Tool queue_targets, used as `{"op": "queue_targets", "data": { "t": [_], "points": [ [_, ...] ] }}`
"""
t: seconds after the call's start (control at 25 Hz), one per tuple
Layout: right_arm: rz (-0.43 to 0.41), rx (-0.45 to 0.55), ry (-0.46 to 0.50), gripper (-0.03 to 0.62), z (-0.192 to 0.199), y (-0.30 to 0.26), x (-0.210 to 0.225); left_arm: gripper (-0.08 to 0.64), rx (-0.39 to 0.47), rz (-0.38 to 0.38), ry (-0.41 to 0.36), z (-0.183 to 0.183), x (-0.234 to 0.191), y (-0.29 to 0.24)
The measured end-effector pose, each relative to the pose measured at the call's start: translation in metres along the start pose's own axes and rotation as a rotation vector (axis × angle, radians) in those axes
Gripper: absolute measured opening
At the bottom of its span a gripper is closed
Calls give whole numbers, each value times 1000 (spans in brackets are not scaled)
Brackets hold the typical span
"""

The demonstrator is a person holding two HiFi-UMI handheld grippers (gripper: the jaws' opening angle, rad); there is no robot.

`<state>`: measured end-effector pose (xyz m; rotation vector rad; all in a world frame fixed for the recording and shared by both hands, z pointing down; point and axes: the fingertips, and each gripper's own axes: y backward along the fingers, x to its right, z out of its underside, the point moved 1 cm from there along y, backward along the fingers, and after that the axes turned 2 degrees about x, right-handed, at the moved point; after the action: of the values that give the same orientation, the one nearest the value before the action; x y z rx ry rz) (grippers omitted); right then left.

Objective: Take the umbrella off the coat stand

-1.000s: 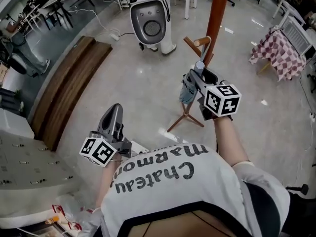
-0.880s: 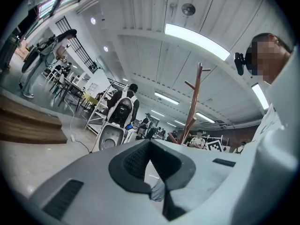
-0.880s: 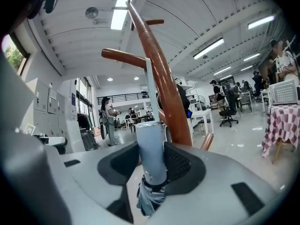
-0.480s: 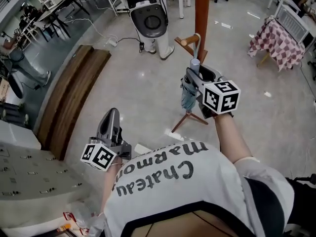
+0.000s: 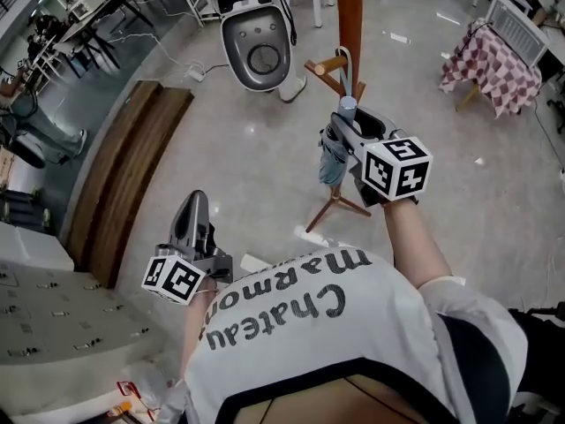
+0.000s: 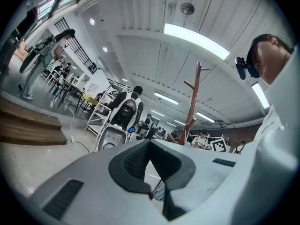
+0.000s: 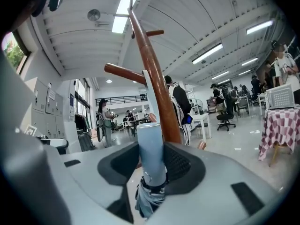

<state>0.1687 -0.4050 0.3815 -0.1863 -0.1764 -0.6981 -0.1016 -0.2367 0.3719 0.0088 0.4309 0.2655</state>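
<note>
Stand pole (image 7: 157, 88) just behind umbrella (image 7: 151, 149)

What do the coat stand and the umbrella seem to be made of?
Coat stand: likely wood, reddish-brown, glossy varnish that catches the light. Umbrella: smooth pale blue handle, probably plastic; grey-blue cloth, gathered in soft folds.

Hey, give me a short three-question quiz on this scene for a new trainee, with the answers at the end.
1. True or false: the left tool holds something.
2. Which tool has the handle of the umbrella between its jaws?
3. The coat stand is: A white metal, B reddish-brown wood, C black plastic.
Key: 1 false; 2 the right tool; 3 B.
</note>
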Motion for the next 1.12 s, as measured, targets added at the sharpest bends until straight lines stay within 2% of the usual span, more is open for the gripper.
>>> {"op": "queue_targets", "data": {
  "t": [0.52, 1.12],
  "points": [
    [14, 27, 13, 170, -11, 10, -12, 21, 7, 8, 1, -4, 0, 11],
    [33, 55, 18, 170, -24, 24, -36, 21, 12, 25, -11, -24, 1, 35]
  ]
}}
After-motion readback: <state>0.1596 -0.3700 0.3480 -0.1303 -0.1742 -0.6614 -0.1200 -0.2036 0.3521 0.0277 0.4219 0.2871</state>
